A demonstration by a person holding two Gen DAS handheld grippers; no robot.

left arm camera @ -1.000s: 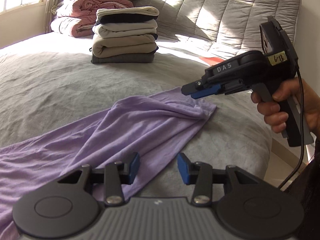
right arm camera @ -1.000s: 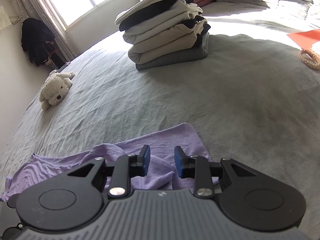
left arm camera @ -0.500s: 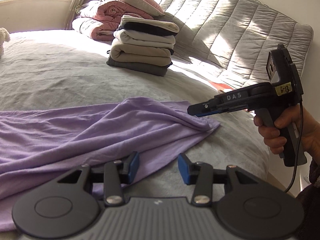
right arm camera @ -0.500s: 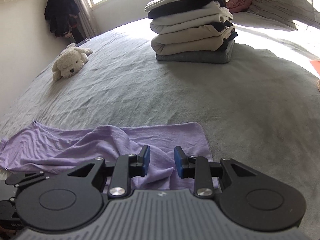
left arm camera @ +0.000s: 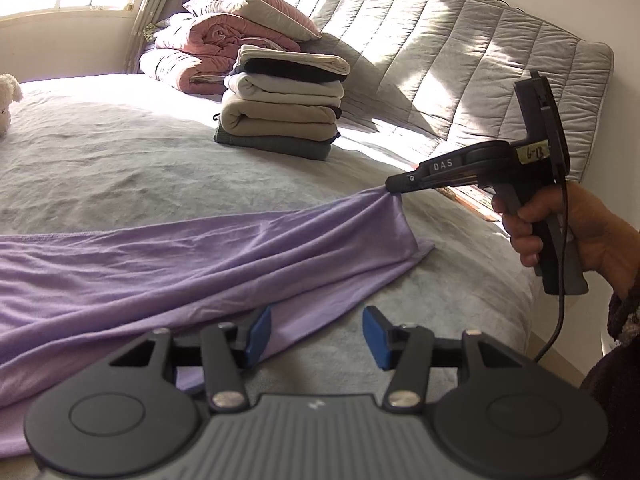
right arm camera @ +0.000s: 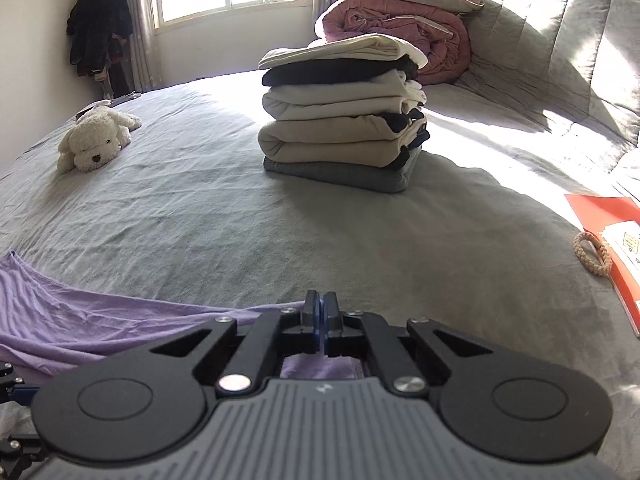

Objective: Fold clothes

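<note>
A purple garment (left arm camera: pixel 200 264) (right arm camera: pixel 80 328) lies spread across the grey bed (left arm camera: pixel 100 168). In the left wrist view, my right gripper (left arm camera: pixel 394 190), held by a hand (left arm camera: pixel 560 232), is shut on the garment's far right corner and lifts it into a taut peak. In its own view the right gripper (right arm camera: pixel 321 320) has its pads pressed together, with purple cloth beneath them. My left gripper (left arm camera: pixel 316 332) hovers over the garment's near edge, its jaws opening. The cloth runs by the left pad (left arm camera: pixel 258 334), and neither pad presses on it.
A stack of folded clothes (left arm camera: pixel 284 116) (right arm camera: pixel 340 120) stands mid-bed, with pink bedding (left arm camera: pixel 208 52) and a grey quilted headboard (left arm camera: pixel 460 60) behind. A white plush dog (right arm camera: pixel 94 140) lies far left. A red folder (right arm camera: pixel 608 232) and braided ring (right arm camera: pixel 592 256) are at right.
The right gripper has shut on the garment's corner and pulled it up off the bed. The left jaws have spread wider, and both wrists have rolled.
</note>
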